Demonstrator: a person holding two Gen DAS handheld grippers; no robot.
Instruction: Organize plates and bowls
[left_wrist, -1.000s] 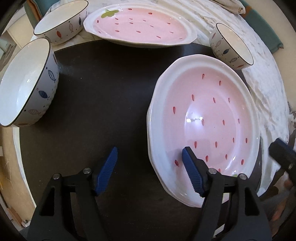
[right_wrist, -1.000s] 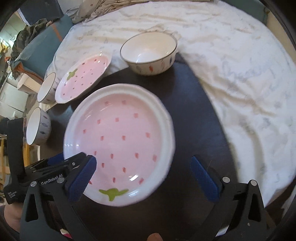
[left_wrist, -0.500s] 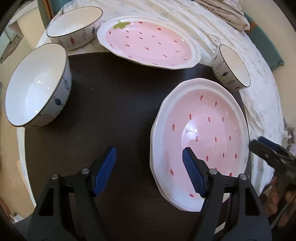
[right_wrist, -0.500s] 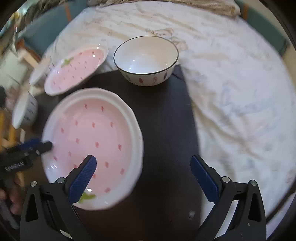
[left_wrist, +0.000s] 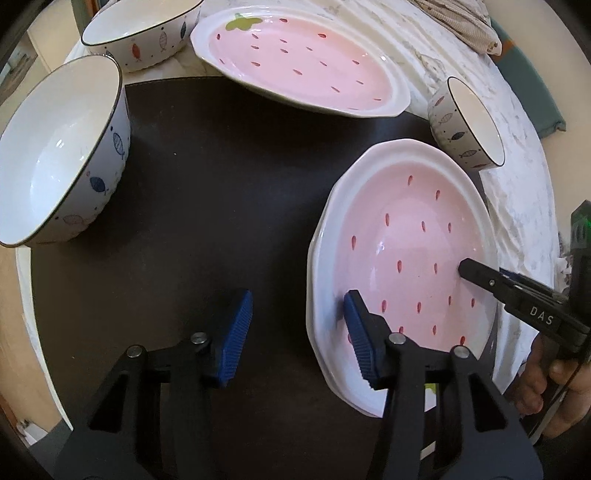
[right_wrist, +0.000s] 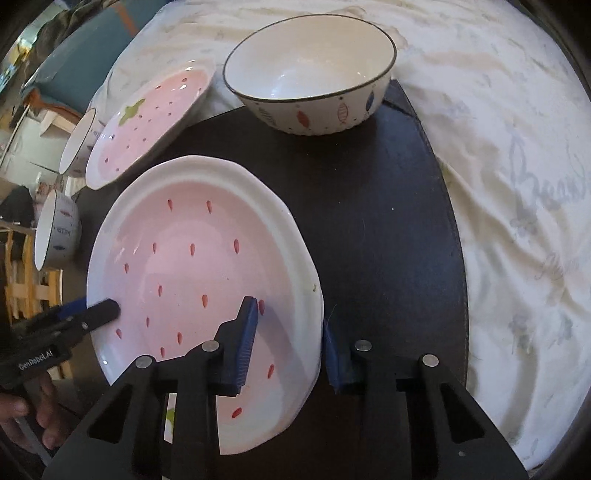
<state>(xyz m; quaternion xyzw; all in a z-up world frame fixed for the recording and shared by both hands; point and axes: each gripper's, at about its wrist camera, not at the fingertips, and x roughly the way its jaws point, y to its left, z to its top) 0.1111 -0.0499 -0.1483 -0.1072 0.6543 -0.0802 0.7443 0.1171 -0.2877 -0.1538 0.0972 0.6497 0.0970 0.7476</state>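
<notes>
I work both claws on the same thing now: the pink ceramic plate with red seed marks and a white scalloped rim (right_wrist: 192, 266), which lies on the dark round mat (left_wrist: 221, 206) on the counter, at the side toward my right hand. It seems to sit on a second plate of the same kind, because I see a doubled white edge at its left side in the left wrist view, but I cannot be sure. The right claw (right_wrist: 290, 341) stands across the right rim of this plate, one blue pad inside over the pink well and the other outside at the edge, and its jaws are closing; the outer pad looks to touch the rim already, the inner one I judge not yet pressed. The left claw (left_wrist: 295, 334) stands across the opposite rim, its right pad over the white border inside and its left pad out over the bare mat, well apart from the edge; these jaws are closing too, with the rim between them and no grip yet. So the plate lies between my two hands, each claw astride one side, and the right one is nearer to a hold. The other pink strawberry plate (left_wrist: 303, 62) waits at the far edge of the mat, beyond this one, and I think the lift must go in that direction.
</notes>
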